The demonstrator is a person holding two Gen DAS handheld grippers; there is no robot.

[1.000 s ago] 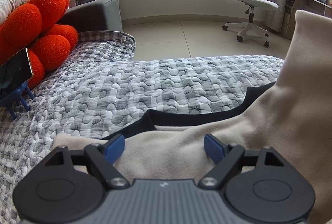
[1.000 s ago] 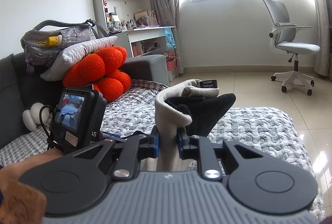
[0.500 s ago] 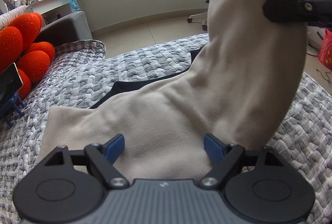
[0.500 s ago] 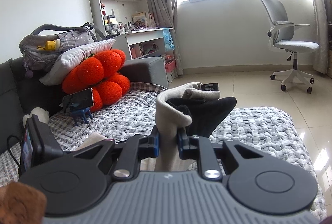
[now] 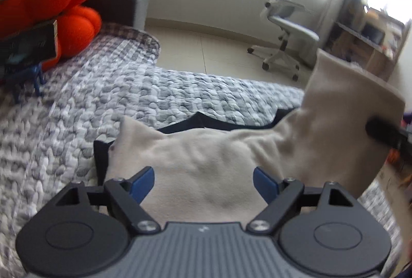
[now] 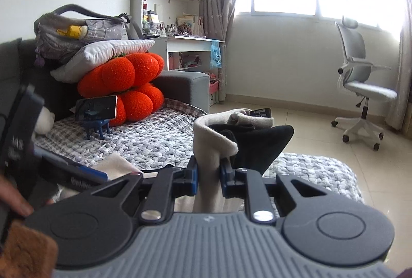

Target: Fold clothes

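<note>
Beige garment (image 5: 206, 154) half lifted off the quilt (image 5: 108, 97)

Right gripper (image 6: 208, 176) jaws pinch its raised fold; left gripper (image 5: 203, 181) jaws stand wide above the cloth, seemingly not gripping.

- The left wrist view is smeared all over; the orange cushion (image 5: 61, 2) and the phone (image 5: 28, 46) on its blue stand lack sharp edges.
- The right claw (image 5: 386, 136) shows there only as a dark bar cut off by the right edge.
- The beige garment (image 5: 206, 162) hides most of its black lining (image 5: 211, 123) and runs under the left claw (image 5: 203, 181).
- In the right wrist view the label (image 6: 261, 113) print is too small to read.
- A hand (image 6: 13, 198) at the left edge is cropped and blurred.
</note>
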